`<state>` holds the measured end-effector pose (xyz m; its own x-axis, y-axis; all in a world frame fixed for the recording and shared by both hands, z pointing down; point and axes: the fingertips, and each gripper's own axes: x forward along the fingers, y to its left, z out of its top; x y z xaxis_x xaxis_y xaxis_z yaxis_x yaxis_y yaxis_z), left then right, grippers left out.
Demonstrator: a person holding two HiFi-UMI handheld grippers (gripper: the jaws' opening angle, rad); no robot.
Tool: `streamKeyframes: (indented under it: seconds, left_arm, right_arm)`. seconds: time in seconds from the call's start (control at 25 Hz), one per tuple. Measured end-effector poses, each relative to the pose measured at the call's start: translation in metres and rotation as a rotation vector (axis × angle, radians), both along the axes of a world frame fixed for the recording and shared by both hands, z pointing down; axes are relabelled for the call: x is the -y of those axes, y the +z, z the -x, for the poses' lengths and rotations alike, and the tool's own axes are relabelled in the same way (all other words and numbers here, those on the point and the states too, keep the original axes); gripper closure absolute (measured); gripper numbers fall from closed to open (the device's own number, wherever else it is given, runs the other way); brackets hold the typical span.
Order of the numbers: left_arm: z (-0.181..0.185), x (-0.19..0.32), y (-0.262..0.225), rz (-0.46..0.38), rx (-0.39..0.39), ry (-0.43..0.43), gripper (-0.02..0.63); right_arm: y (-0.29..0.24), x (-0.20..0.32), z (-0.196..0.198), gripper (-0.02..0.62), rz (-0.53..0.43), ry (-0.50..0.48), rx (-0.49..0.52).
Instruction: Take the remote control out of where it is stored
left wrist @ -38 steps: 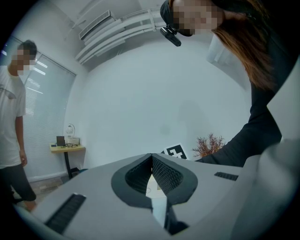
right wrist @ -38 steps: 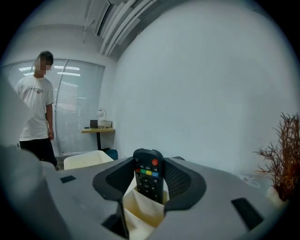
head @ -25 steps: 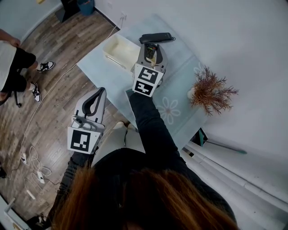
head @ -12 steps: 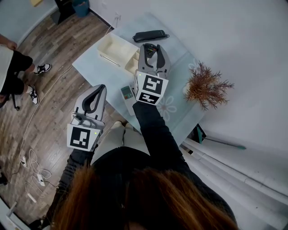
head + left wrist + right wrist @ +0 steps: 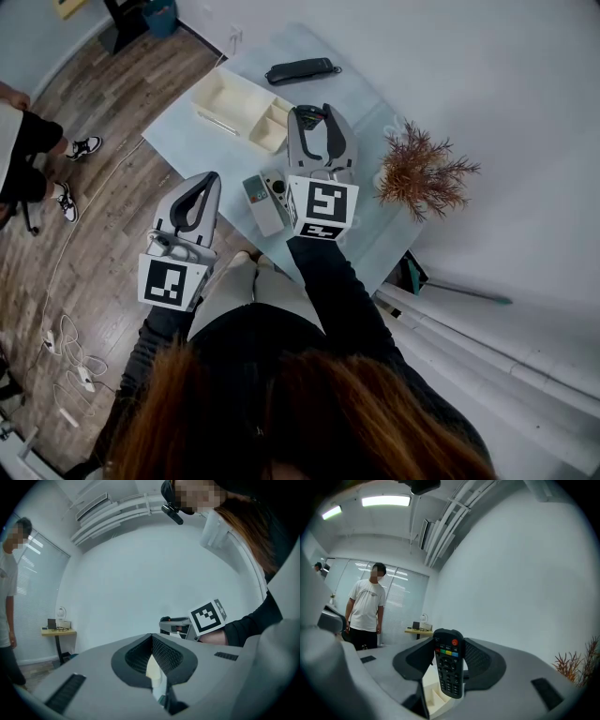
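Your right gripper (image 5: 450, 649) has its fingers clamped on the black plastic remote control (image 5: 449, 679), held just above the cream compartment box (image 5: 232, 99). The slim rectangular slab stands upright, red power button uppermost and rubbery keypad facing back toward you. Your left gripper (image 5: 152, 638) has its fingers pressed together, empty.

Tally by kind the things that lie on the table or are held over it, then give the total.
Remote controls: 3 (held remote in the right tool, grey remote on the cloth, black remote at the far edge)
Storage box: 1
Dried plant: 1
Total: 5
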<state>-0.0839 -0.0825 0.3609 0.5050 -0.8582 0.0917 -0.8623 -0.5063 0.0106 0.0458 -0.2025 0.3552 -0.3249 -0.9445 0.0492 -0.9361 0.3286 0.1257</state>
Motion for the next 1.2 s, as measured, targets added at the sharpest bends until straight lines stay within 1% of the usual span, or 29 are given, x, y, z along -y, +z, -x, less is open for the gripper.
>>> streamKeyframes:
  seconds: [0.16, 0.32, 0.52, 0.64, 0.76, 1.04, 1.12, 1.2]
  left_arm:
    - [-0.005, -0.002, 0.000, 0.000, 0.001, 0.007, 0.597]
    - [-0.010, -0.003, 0.001, 0.001, 0.002, 0.011, 0.597]
    - [-0.017, -0.006, 0.000, -0.002, 0.004, 0.020, 0.597]
    - [-0.021, -0.008, 0.000, -0.002, 0.003, 0.027, 0.597]
    - [-0.026, -0.010, 0.000, -0.002, 0.000, 0.036, 0.597]
    - [-0.034, -0.014, 0.002, 0.003, -0.008, 0.050, 0.597]
    - [-0.036, -0.015, 0.003, 0.002, -0.010, 0.053, 0.597]
    - [-0.038, -0.016, 0.003, 0.002, -0.010, 0.058, 0.597]
  right_arm:
    - [0.001, -0.016, -0.008, 0.390, 0.013, -0.029, -0.002]
    - [0.006, -0.032, -0.013, 0.390, 0.023, -0.069, -0.041]
    - [0.017, -0.047, -0.022, 0.390, 0.069, -0.103, -0.054]
    - [0.024, -0.053, -0.029, 0.390, 0.089, -0.106, -0.065]
    - [0.031, -0.059, -0.035, 0.390, 0.121, -0.112, -0.072]
    - [0.043, -0.072, -0.047, 0.391, 0.188, -0.162, -0.079]
    - [0.049, -0.075, -0.052, 0.391, 0.219, -0.174, -0.087]
    - [0.058, -0.077, -0.055, 0.390, 0.270, -0.190, -0.096]
